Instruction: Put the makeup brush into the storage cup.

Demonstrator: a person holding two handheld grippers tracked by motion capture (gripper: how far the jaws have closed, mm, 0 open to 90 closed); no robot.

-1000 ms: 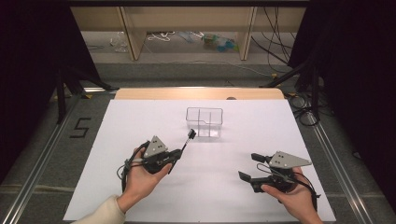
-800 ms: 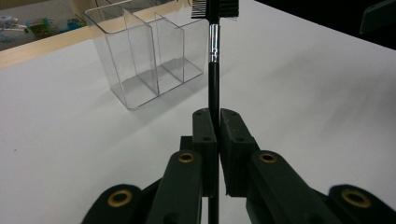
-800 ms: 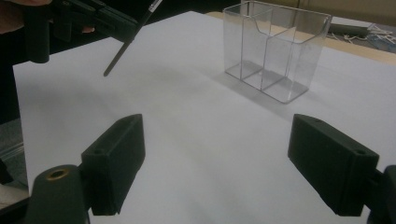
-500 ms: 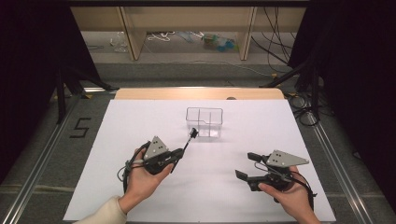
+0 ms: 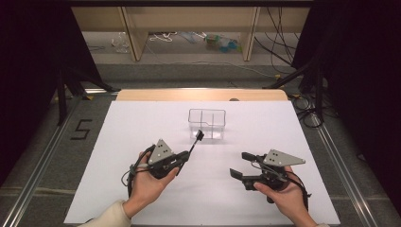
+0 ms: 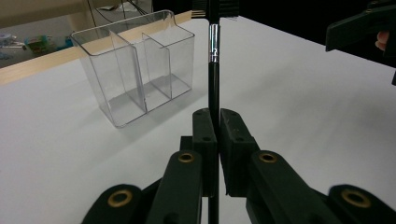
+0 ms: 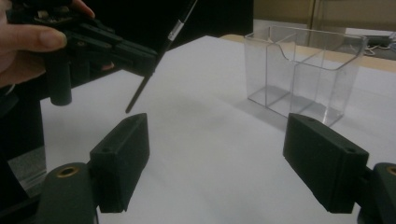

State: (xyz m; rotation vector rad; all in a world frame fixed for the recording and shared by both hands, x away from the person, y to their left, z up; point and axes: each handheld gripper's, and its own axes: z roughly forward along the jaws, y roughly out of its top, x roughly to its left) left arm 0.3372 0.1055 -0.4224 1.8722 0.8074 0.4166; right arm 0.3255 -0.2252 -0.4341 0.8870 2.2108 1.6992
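Brush (image 5: 195, 143) sits clenched in the left gripper (image 6: 214, 135), head aimed at one o'clock toward the clear organizer (image 5: 207, 124) on the surface. Lift it upright first, then lower into a compartment. Right gripper (image 5: 242, 166) rests released.

left hand (image 5: 146, 182) wrapped around left gripper (image 5: 183, 160), jaws pinched tight, pointing about 1 o'clock, lifted a bit off the surface | right hand (image 5: 283, 196) under right gripper (image 5: 241, 165), jaws spread wide and holding nothing, pointing roughly 9 o'clock | both forearms come in from 6 o'clock, grippers well apart
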